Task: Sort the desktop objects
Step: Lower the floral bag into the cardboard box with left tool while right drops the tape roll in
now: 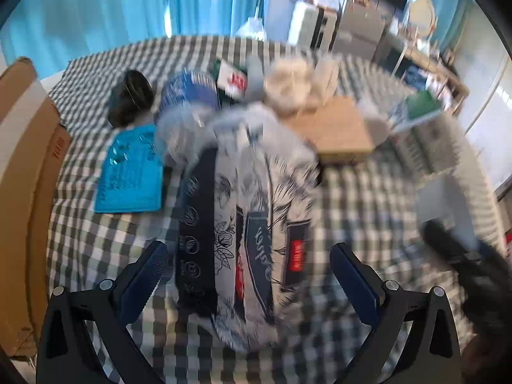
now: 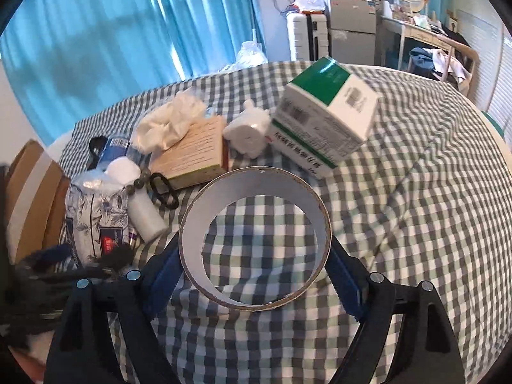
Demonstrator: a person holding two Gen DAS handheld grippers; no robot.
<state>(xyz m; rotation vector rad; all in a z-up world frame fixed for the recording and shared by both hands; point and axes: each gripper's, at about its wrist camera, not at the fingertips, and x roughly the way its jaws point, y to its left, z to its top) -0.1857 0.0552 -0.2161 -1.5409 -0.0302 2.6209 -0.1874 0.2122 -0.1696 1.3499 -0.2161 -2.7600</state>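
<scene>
A soft tissue pack (image 1: 243,233) with blue floral print lies on the checked tablecloth between the fingers of my left gripper (image 1: 252,275), which is open around it without touching. The pack also shows in the right wrist view (image 2: 96,220). My right gripper (image 2: 256,275) is shut on a wide cardboard tape ring (image 2: 256,240), held just above the cloth. The left wrist view is motion-blurred.
Behind the pack lie a blue card (image 1: 131,172), a black lens (image 1: 131,99), a blue-labelled bottle (image 1: 188,92), a brown book (image 2: 192,150), crumpled tissue (image 2: 169,124), a white figure (image 2: 249,131), a white bottle (image 2: 147,214) and green-white boxes (image 2: 326,112). A cardboard box (image 1: 22,172) stands at the left.
</scene>
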